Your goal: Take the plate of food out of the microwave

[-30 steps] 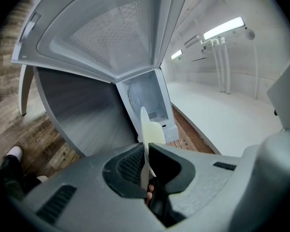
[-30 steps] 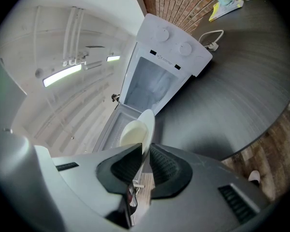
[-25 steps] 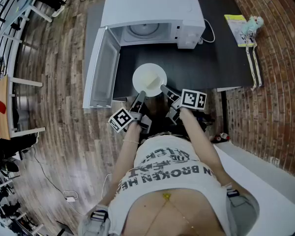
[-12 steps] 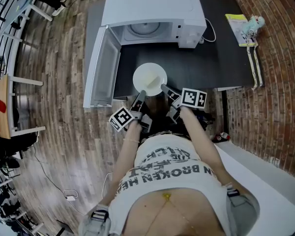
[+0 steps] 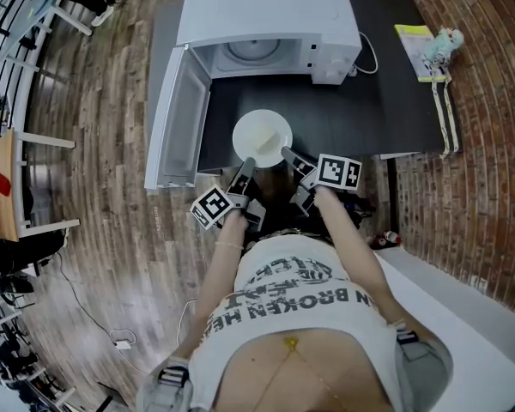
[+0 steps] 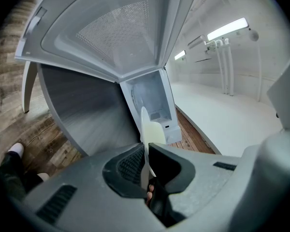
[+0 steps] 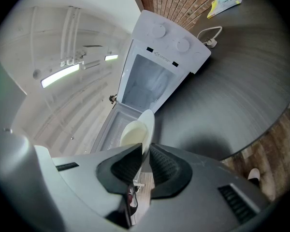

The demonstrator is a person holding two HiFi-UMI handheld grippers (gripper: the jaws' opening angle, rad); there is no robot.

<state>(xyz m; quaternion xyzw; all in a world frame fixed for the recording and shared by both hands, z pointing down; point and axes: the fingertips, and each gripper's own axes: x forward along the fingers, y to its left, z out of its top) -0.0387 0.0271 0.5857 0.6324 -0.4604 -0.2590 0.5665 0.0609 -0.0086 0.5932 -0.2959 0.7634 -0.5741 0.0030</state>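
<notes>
Two grippers are clamping one pale round plate [image 5: 262, 136] by its near rim, the left gripper [image 5: 248, 166] pinching the left part and the right gripper [image 5: 287, 154] the right. Being round, the plate has no long axis. It is lying level, face up, just ahead of both jaws, outside the open microwave [image 5: 266, 24] beyond.
</notes>
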